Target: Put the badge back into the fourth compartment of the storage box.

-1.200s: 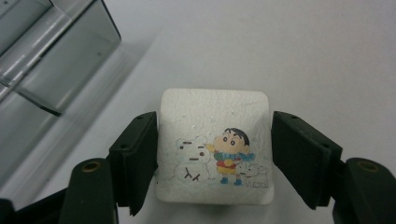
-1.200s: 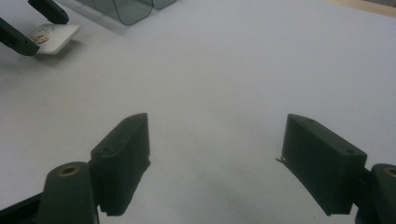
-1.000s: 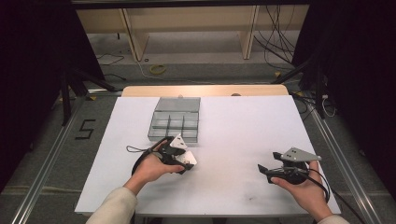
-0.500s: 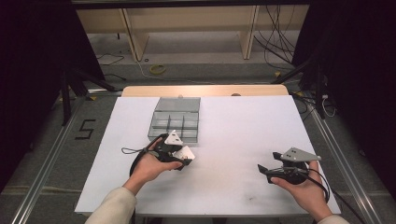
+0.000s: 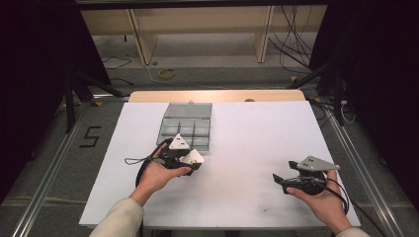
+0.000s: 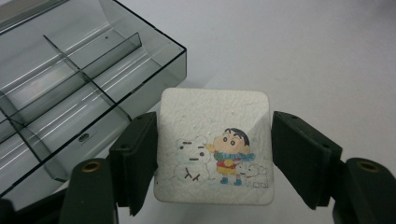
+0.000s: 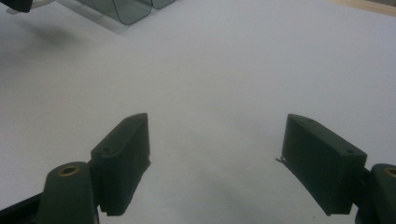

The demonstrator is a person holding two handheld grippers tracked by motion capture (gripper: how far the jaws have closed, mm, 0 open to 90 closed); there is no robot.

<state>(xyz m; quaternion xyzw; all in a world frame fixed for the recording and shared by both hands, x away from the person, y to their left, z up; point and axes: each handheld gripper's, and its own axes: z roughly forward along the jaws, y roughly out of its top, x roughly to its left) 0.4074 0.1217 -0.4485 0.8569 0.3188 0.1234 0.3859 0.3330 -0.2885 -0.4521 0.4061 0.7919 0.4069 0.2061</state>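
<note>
Left tongs [image 6: 212, 154] clamped on a white square textured tile with a cartoon print of a child and a snowman [image 6: 215, 144]. Both black pads sit flush against its left and right edges, print facing the left gripper camera. Tile is held just off the white desk [image 5: 257, 148], right beside the near corner of the smoky-grey clear plastic compartment box [image 6: 70, 88]. It is outside the box, not in any compartment.

High view: left tongs [image 5: 194, 160] at the box's near edge, just in front of the box [image 5: 187, 126], with the tile visible as a white patch [image 5: 191, 156] at the tips. Grey three-cornered plate on top of the gripper, cable looping off to the left. Hand wraps the body from below.

Box sits centre-back on the desk, lid open toward the far side, dividers visible, compartments look empty as far as I can see.

Right tongs [image 7: 217, 163] spread wide, nothing between them, bare desk underneath. High view puts them [image 5: 277, 180] at the near right of the desk, well apart from box and tile, pointing left.
</note>
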